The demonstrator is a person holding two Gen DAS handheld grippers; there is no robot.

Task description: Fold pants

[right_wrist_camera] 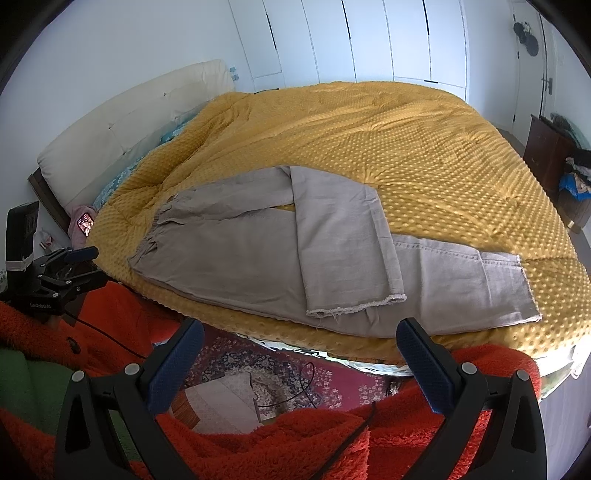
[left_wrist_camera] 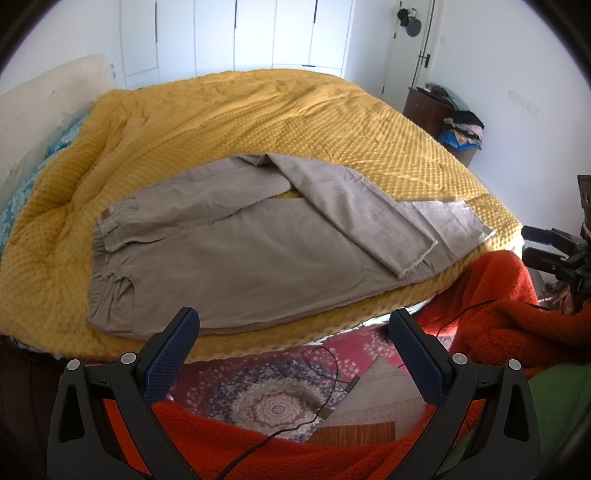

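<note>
Right, both grippers up off the bed, nothing held. Left gripper (left_wrist_camera: 293,325): jaws spread wide, blue pads facing each other, empty air btwn them. Right gripper (right_wrist_camera: 299,338): same story, jaws spread, pinching nothing.

Pants (left_wrist_camera: 236,247) lie flat on the yellow blanket (left_wrist_camera: 295,118) covering the bed, close to the near edge. Beige, waistband (left_wrist_camera: 107,258) w/ its small brown tag to the left, legs running off to the right. Far leg is folded over diagonally so its frayed hem (left_wrist_camera: 417,258) lands on top of the near leg; the near leg's hem sticks out further right, near the blanket's right edge.

Relative to the jaws: in the left wrist view the pants sit just beyond the fingertips, left pad tip lined up w/ the near edge of the cloth by the waist end, but apart from it, not touching. In the right wrist view the pants (right_wrist_camera: 258,258) lie ahead of and above the jaws; the folded leg's hem (right_wrist_camera: 354,308) sits roughly btwn the two fingers' lines, a bit further away, no contact.

Below both grippers: red fleece garment (right_wrist_camera: 277,443) on the person, patterned rug (left_wrist_camera: 269,398) on the floor w/ a thin black cable across it. Each gripper also shows at the other view's edge, left one (right_wrist_camera: 79,266) at far left, right one (left_wrist_camera: 543,243) at far right. White wardrobe doors (left_wrist_camera: 258,33) behind the bed.
</note>
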